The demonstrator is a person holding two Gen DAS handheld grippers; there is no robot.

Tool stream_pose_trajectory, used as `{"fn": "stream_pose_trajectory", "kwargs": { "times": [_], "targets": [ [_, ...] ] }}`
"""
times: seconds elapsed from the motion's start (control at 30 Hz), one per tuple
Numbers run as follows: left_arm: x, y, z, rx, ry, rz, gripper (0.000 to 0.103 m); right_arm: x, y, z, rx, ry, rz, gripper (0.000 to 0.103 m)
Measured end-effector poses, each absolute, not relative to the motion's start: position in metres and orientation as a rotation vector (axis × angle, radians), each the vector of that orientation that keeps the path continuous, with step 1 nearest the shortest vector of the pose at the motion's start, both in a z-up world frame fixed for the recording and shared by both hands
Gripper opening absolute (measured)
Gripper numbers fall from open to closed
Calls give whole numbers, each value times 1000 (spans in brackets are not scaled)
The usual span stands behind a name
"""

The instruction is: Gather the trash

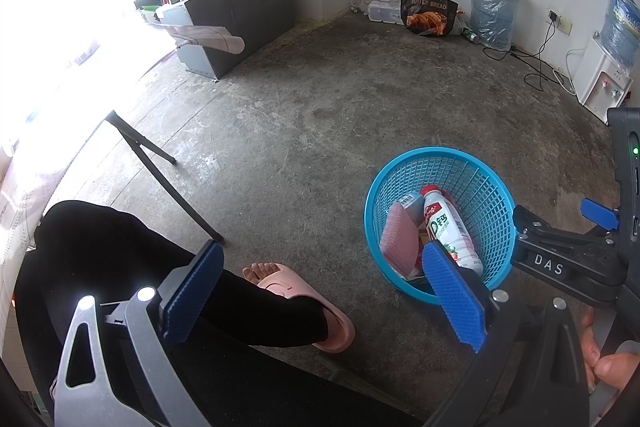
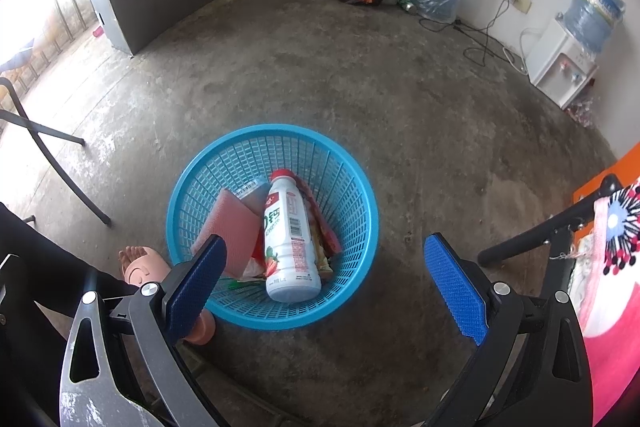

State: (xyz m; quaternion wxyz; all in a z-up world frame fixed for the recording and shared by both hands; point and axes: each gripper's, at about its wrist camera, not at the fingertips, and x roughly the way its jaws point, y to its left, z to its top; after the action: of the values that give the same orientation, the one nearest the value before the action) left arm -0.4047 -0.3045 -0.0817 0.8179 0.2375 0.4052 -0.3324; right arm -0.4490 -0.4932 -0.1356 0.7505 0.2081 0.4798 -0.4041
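The left gripper (image 1: 324,291) hangs low with its blue pads spread wide and nothing between them. The right gripper (image 2: 326,287) is held just beside it, angled downward, jaws likewise wide apart and empty. A hand (image 1: 608,359) grips its handle.

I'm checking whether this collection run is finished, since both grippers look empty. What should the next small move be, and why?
Probably lift the right gripper away from the blue basket and look for more trash. Both grippers are open and hold nothing, the left gripper too. The white bottle and pink sponge already lie inside, and the floor shows no loose trash nearby.
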Motion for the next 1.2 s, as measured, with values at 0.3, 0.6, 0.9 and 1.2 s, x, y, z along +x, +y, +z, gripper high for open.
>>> {"fn": "stream_pose_trajectory", "kwargs": {
  "times": [0.3,0.6,0.9,1.2],
  "targets": [
    [-405,-305,-82,507,863,-709,98,-448,-493,-135,459,1051,-877,95],
    [-405,-304,-82,507,862,-708,98,-448,-491,-137,452,1058,-869,95],
    [-405,-304,-82,507,863,-708,98,-447,-492,-138,455,1063,-869,95],
    [-405,-304,-82,507,863,-708,98,-448,-494,-135,460,1045,-876,95]
  ]
}}
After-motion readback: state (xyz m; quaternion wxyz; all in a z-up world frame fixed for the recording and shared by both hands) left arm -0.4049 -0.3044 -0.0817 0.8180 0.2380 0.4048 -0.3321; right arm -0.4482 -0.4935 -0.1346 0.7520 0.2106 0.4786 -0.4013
